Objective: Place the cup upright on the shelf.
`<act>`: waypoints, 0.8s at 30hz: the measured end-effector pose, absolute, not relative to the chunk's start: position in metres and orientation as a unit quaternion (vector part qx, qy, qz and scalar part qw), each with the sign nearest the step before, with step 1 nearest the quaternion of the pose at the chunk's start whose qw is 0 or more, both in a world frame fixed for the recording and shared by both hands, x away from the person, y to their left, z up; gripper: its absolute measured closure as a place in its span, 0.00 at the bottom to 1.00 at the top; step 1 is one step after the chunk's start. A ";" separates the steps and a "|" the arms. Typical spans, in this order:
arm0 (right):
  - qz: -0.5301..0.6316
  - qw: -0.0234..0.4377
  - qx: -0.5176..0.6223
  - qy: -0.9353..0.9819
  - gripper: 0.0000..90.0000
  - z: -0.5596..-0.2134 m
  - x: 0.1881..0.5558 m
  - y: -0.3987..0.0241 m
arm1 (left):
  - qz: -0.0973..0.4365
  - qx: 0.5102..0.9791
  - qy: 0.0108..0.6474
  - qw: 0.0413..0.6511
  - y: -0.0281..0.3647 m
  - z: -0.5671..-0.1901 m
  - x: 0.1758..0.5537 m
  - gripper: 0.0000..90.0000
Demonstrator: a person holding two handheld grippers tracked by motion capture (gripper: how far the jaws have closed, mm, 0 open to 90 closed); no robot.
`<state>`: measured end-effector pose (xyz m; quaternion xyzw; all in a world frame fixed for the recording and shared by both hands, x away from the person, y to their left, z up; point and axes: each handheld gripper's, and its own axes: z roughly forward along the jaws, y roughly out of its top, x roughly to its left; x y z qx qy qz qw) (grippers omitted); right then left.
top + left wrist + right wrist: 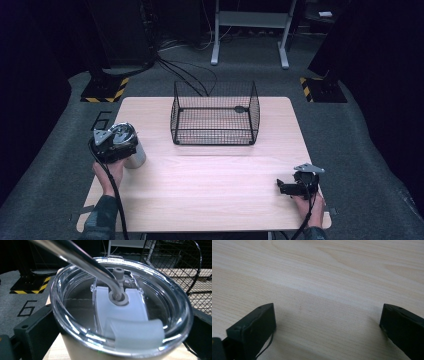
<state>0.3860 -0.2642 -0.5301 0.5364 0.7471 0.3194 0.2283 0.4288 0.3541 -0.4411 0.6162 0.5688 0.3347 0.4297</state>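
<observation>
On the pale wooden table [210, 185], the left gripper [116, 142] at centre left clamps a cream tumbler with clear lid and metal straw [120, 315], the right gripper [295, 186] at lower right spread wide, a black wire basket [215, 114] at upper centre.

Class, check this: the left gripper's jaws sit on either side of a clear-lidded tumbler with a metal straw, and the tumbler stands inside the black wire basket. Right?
Not quite. The clear-lidded tumbler stands on the light wooden table, apart from the black wire basket, as the high view shows. The left gripper does flank it, and the metal straw is there.
</observation>
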 end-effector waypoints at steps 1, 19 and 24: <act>0.319 0.228 0.536 0.747 0.00 -0.530 0.386 -0.264 | 0.336 0.615 0.568 0.431 0.354 -0.441 0.429 0.00; 0.319 0.228 0.536 0.747 0.00 -0.530 0.386 -0.264 | 0.362 0.605 0.571 0.420 0.347 -0.444 0.437 0.03; 0.319 0.228 0.536 0.747 0.00 -0.530 0.386 -0.264 | 0.364 0.606 0.568 0.421 0.348 -0.444 0.437 0.04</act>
